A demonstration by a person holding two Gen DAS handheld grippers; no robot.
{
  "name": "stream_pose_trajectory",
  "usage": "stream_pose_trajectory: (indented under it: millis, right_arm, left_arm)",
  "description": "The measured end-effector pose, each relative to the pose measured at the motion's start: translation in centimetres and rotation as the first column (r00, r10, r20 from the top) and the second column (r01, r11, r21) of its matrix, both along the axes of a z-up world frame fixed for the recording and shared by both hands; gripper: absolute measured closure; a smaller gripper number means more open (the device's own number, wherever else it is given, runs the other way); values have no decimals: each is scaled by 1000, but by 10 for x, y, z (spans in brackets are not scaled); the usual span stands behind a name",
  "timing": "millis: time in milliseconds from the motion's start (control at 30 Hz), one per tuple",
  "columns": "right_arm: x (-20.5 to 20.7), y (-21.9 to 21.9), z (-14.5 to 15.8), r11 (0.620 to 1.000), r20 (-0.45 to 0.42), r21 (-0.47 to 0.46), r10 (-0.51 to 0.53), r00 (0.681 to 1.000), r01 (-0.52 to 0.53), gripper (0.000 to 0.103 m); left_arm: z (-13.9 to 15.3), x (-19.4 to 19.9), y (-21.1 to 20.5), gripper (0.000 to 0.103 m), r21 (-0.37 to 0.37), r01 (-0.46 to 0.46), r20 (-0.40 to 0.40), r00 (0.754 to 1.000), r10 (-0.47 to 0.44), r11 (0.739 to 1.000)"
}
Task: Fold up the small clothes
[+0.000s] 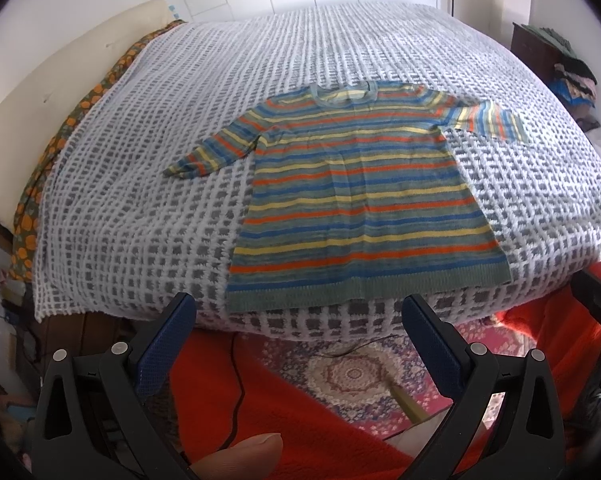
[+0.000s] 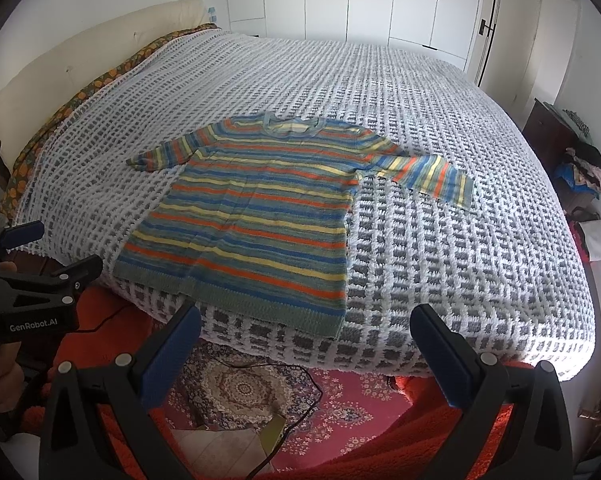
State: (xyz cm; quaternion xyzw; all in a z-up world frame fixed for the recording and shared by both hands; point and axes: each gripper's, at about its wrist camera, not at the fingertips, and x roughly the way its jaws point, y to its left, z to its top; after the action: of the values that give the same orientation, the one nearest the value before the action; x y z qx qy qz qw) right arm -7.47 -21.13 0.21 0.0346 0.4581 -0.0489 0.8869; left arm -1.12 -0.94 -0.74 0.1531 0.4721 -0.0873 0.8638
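Note:
A small striped knit sweater (image 1: 360,192) (image 2: 252,216) in blue, orange, yellow and grey-green lies flat on the bed, face up, neck away from me, hem at the near edge. Both sleeves are spread out to the sides. My left gripper (image 1: 300,312) is open, held off the bed just in front of the hem, with nothing between its blue pads. My right gripper (image 2: 306,324) is open too, in front of the hem's right corner, holding nothing. In the right wrist view the left gripper (image 2: 24,248) shows at the far left, held by a hand.
The bed carries a white and grey checked blanket (image 1: 180,160) (image 2: 440,220). A cream headboard (image 1: 40,100) runs along the left. On the floor below lie a patterned rug (image 2: 260,392), a black cable and red fabric (image 1: 300,420). A pile of clothes (image 2: 584,168) sits on dark furniture at the right.

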Motion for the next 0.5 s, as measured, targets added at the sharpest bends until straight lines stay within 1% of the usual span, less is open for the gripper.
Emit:
stream_pose_trajectory:
  millis: [500]
  right_arm:
    - [1,2,-1,1000,-3,-7,7,1000,-7,0]
  left_arm:
    - [0,1,-1,1,1,0,-1,1000,0,1000]
